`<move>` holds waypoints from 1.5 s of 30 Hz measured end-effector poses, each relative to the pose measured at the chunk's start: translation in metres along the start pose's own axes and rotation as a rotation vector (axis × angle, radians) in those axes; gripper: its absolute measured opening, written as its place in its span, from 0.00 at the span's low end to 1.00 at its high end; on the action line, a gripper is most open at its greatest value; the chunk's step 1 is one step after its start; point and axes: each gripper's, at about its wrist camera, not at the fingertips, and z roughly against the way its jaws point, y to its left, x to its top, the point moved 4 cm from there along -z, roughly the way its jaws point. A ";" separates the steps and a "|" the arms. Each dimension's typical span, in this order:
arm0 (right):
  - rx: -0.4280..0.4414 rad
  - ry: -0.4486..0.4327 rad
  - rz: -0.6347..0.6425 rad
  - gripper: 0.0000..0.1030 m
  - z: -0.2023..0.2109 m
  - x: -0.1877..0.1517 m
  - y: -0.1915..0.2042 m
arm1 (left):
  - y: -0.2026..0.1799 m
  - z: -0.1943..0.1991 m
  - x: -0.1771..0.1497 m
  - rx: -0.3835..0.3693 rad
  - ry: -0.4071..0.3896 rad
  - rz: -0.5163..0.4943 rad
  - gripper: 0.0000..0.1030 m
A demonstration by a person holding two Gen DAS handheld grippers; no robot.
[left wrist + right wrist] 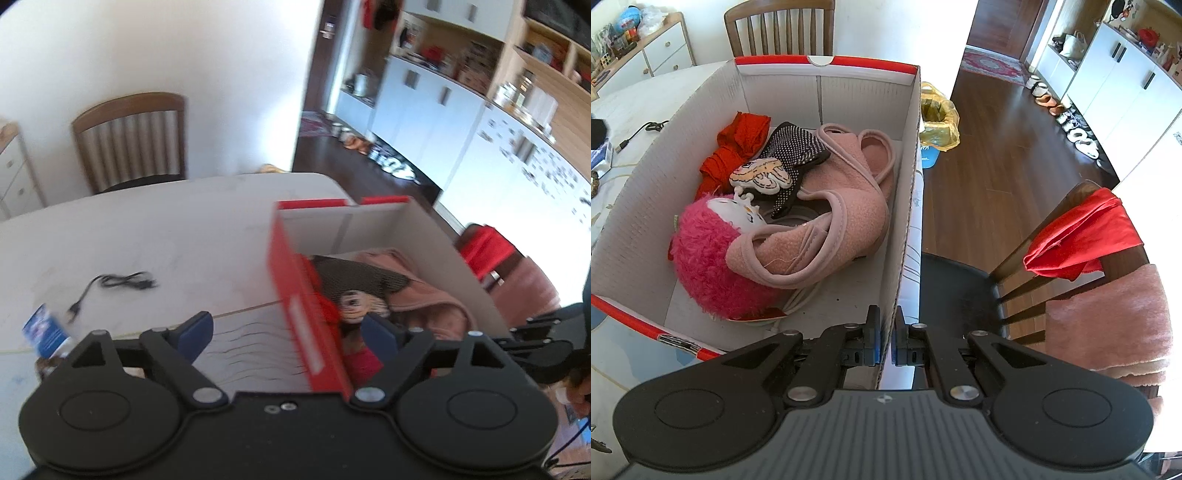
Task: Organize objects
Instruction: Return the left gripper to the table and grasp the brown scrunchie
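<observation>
Right wrist view: the right tool (885,345) is seen clenched on the near right wall of the cardboard box (827,96), one pad inside that wall and one outside. The box, white inside with a red rim, is set on the white bench (155,229). Inside the box, a pink fleece garment (846,218) is laid against the right wall, a fuzzy pink plush toy (705,266) is lodged at the near left of the box, a flat cartoon-face plush (762,177) is resting above it toward the middle, a black dotted cloth (792,147) is draped behind that, and a red cloth (738,144) is bunched at the far left of the box.

From the left wrist, the left tool (286,334) is shown released, its blue pads spread wide with the box's red left wall between them and untouched; nothing is gripped. A black cable (118,282) is lying on the bench well left of the box, and a small blue-labelled packet (46,330) is seen farther left of the box, at the near bench edge. A wooden chair (131,140) is standing beyond the box, past the far bench edge.
</observation>
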 end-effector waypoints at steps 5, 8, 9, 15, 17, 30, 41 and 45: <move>-0.010 0.006 -0.001 0.05 0.001 0.001 0.001 | 0.041 0.008 -0.011 0.085 -0.024 0.058 0.94; -0.011 0.008 -0.004 0.05 0.000 0.001 0.001 | 0.066 0.011 -0.018 0.140 -0.035 0.083 0.98; -0.011 0.008 -0.003 0.05 0.000 0.001 0.001 | 0.075 0.011 -0.021 0.157 -0.036 0.094 0.98; -0.012 0.013 -0.008 0.05 -0.001 0.001 0.001 | 0.122 0.012 -0.037 0.241 -0.020 0.138 0.99; -0.014 0.016 -0.009 0.05 -0.001 0.002 0.001 | 0.140 0.012 -0.041 0.269 -0.020 0.163 0.99; -0.029 0.035 -0.004 0.07 -0.002 0.004 0.003 | 0.230 -0.016 -0.082 0.435 0.071 0.223 0.98; -0.056 0.049 -0.002 0.08 -0.004 0.005 0.007 | 0.262 -0.035 -0.091 0.466 0.106 0.265 0.80; -0.062 0.054 0.000 0.08 -0.005 0.005 0.007 | 0.263 -0.040 -0.093 0.449 0.111 0.269 0.72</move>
